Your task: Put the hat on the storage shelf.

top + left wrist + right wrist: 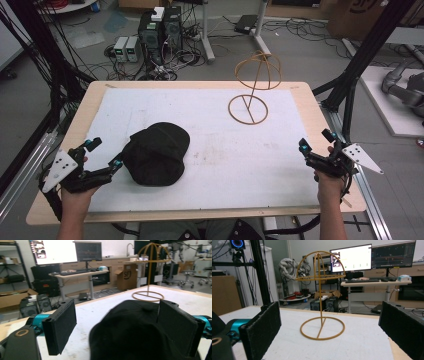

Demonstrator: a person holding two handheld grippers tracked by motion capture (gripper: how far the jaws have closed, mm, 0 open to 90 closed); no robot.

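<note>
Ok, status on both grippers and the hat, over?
Left gripper open, jaws astride the black hat. Right gripper open, empty, facing the wire hat stand. Nothing between hat and stand.

Each hand holds a black two-jaw tool. The left gripper (102,155) carries a pale grey three-cornered plate (56,169) with small dark dots, and teal collars (40,319) sit where its jaws join the body. Its jaws are flat black rectangular slabs faced with rough foam pads (63,326); a brass-coloured ring (21,333) is set in the black housing. The right gripper (314,145) has the same grey plate (363,156), teal fittings (237,325) and coarse black pads (262,328). Both forearms are bare, without sleeves.
</note>
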